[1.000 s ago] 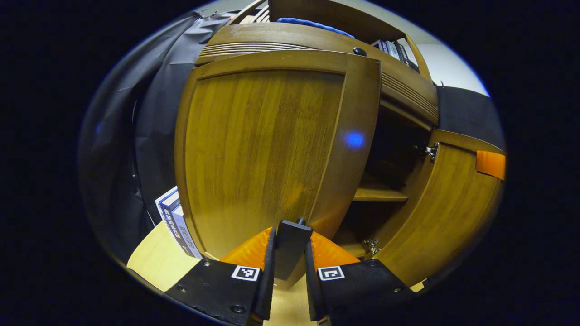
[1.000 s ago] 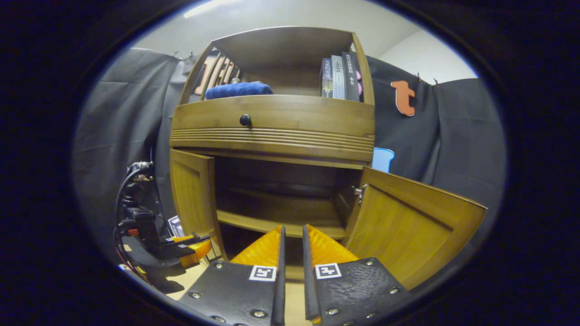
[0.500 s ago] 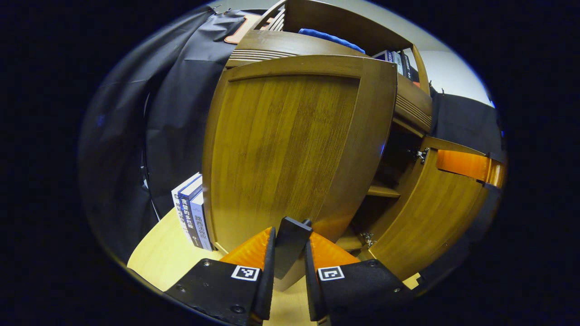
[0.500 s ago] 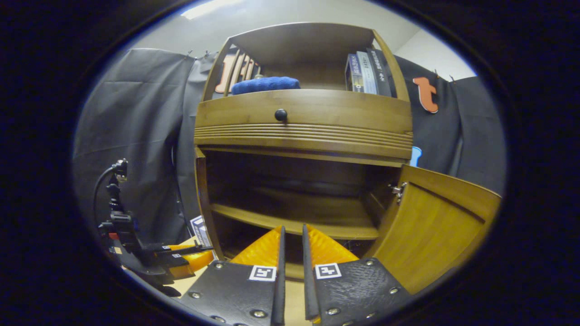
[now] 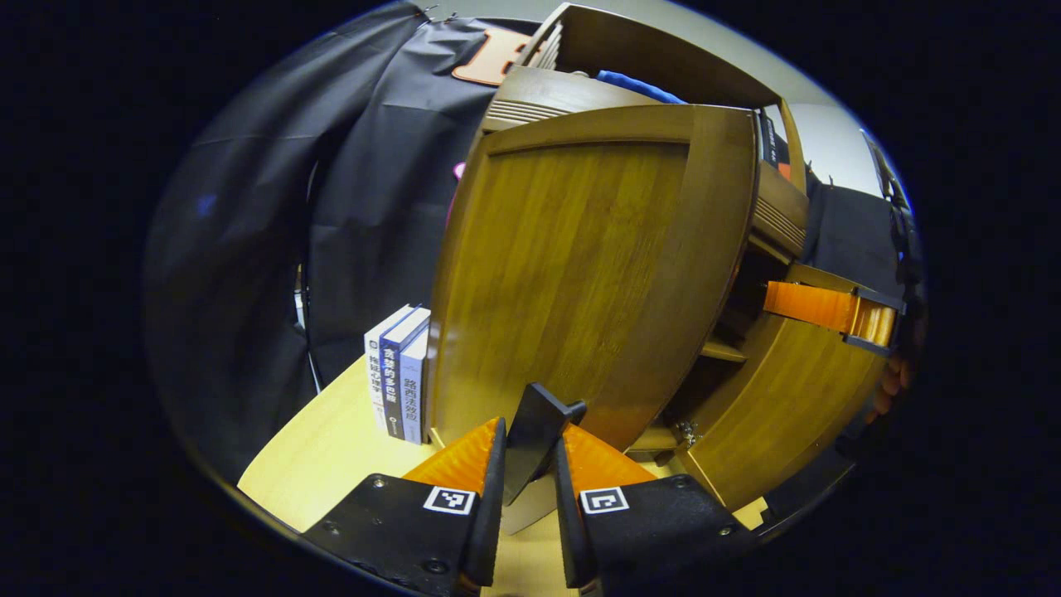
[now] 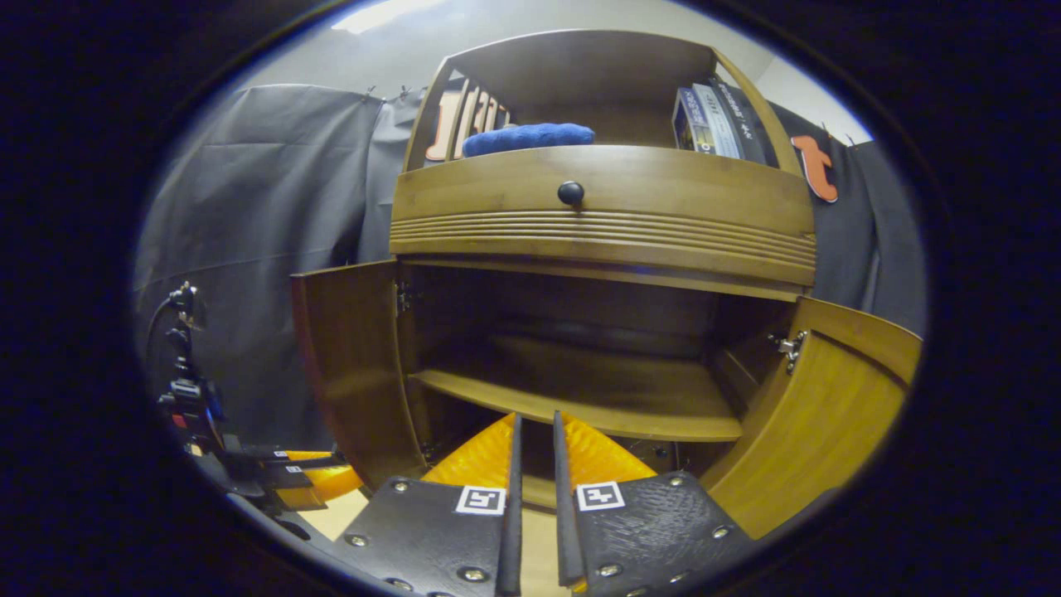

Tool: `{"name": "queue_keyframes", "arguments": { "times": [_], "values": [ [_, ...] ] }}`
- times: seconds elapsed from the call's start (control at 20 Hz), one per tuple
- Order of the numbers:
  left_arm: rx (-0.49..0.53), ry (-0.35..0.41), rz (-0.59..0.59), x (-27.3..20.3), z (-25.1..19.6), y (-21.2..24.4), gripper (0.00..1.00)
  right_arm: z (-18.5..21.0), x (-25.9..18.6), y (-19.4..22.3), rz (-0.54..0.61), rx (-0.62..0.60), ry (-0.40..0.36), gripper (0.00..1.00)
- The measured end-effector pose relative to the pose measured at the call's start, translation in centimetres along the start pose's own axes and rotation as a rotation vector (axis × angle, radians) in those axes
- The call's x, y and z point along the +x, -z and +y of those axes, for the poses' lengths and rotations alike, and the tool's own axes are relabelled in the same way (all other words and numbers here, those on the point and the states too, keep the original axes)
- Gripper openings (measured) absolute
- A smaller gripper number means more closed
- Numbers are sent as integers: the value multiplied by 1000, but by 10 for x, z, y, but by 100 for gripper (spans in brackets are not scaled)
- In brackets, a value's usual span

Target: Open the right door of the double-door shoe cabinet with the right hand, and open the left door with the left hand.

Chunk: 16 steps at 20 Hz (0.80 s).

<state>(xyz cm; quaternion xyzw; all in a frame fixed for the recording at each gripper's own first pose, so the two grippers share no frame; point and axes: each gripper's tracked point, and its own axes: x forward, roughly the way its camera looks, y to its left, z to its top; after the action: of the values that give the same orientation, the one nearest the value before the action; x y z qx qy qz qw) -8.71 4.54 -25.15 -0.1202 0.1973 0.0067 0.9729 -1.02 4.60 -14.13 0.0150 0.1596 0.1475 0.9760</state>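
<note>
Surface: we see a pale wood table (image 5: pixel 331 448) under everything.
On it, centre: we see the shoe cabinet (image 6: pixel 597 240) standing on it.
On it, left of cabinet: we see upright books (image 5: pixel 400 383), just beside the open left door.
Cabinet's top shelf: we see a blue cloth (image 6: pixel 528 137) and more books (image 6: pixel 713 108).
</note>
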Motion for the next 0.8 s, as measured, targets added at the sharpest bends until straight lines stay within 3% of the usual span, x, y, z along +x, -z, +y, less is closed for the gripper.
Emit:
{"name": "queue_keyframes", "arguments": {
  "times": [0.3,0.45,0.5,0.55,0.8],
  "values": [
    [-24,-94,-27,-19,44,-6,31,25,12,3,10,-12,-67,17],
    [-27,-154,-51,-31,74,-12,27,37,16,5,17,-17,-97,17],
    [-34,-163,-57,-36,81,-14,18,40,17,6,18,-18,-106,17],
    [-44,-171,-65,-40,89,-16,27,43,19,6,20,-18,-115,17],
    [-77,-210,-98,-53,113,-25,27,62,27,6,20,-26,-158,17]
  ]
}}
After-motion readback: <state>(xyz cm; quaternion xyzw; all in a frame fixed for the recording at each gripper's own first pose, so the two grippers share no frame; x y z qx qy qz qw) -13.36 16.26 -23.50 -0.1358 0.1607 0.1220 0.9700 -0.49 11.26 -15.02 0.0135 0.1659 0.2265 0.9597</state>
